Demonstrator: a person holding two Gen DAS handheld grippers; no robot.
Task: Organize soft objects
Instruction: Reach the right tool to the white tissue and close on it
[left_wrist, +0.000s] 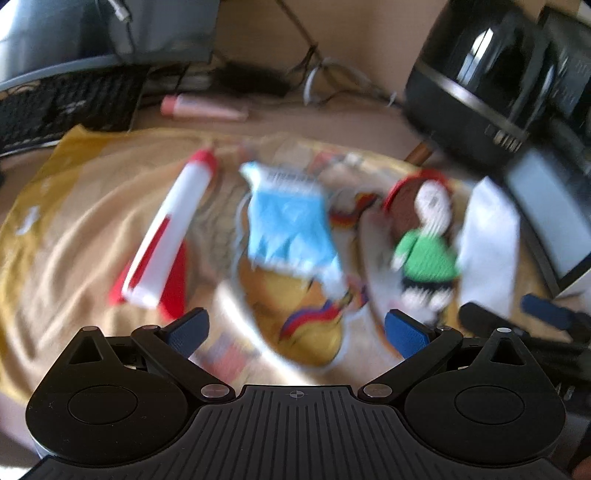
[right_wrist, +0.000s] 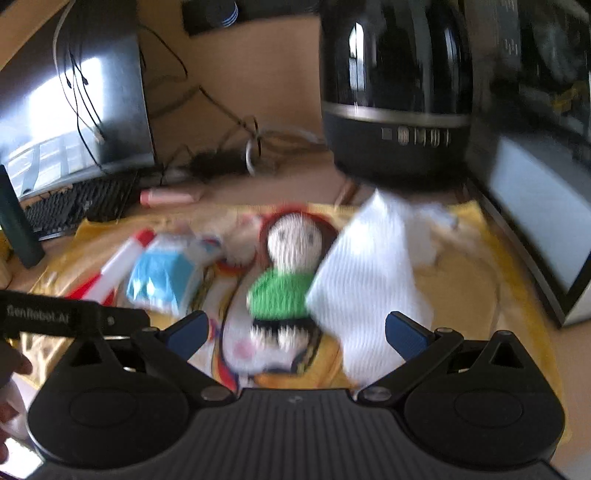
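Both the left gripper (left_wrist: 295, 332) and right gripper (right_wrist: 295, 332) hung spread and empty above the knitted doll (right_wrist: 286, 273), soft and light, best pinched at its green middle.

Bright daylight, motion blur, fisheye warp

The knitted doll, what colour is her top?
Green. The knitted doll shows it best in the right wrist view.
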